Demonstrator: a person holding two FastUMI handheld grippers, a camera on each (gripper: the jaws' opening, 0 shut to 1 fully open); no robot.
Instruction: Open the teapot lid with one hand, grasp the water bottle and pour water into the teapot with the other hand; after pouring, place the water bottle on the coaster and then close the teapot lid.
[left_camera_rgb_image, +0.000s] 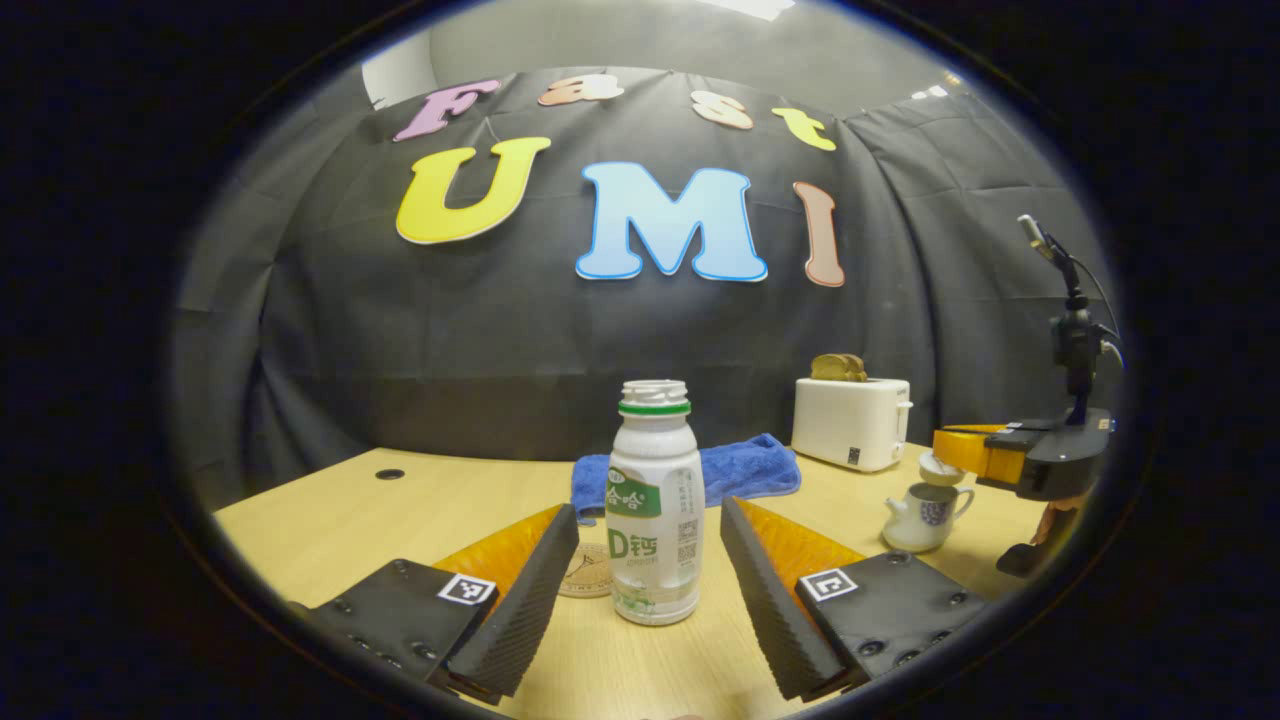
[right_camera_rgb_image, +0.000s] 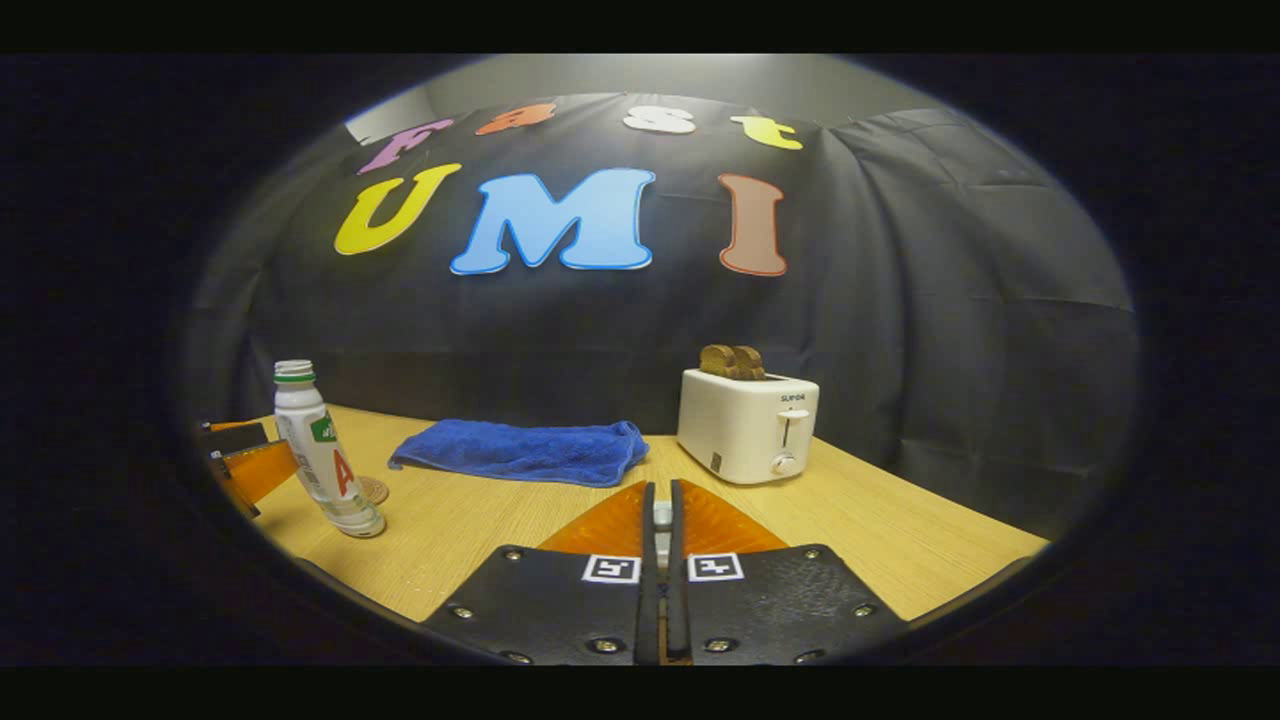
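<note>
Left hand-held gripper (left_camera_rgb_image: 650, 570): fingers spread wide, one on each side of the water bottle (left_camera_rgb_image: 655, 500), neither touching it. Water bottle upright on the wooden surface (left_camera_rgb_image: 330, 510), cap off, neck open; seen also in the right gripper view (right_camera_rgb_image: 322, 450), near the left edge, leaning only by lens distortion. Coaster (left_camera_rgb_image: 588, 572) flat on the surface just behind and left of the bottle, partly hidden by it; a sliver of it also beside the bottle's base (right_camera_rgb_image: 375, 490). Bottle not on the coaster.

Right hand-held gripper (right_camera_rgb_image: 660, 520): fingers drawn close together, a small pale piece pinched between the tips; from the left gripper view, this same gripper (left_camera_rgb_image: 975, 455) hovering just above the teapot (left_camera_rgb_image: 925, 515) with the lid (left_camera_rgb_image: 940, 468) at its fingertips, raised off the pot's mouth. Whether both fingers truly press the lid: cannot tell for sure.

Teapot white with a blue pattern, standing on the surface at the right, well apart from the bottle. Blue towel (right_camera_rgb_image: 525, 452) crumpled farther back. White toaster (right_camera_rgb_image: 748, 425) with toast (right_camera_rgb_image: 732, 362) sticking up, behind the teapot.
</note>
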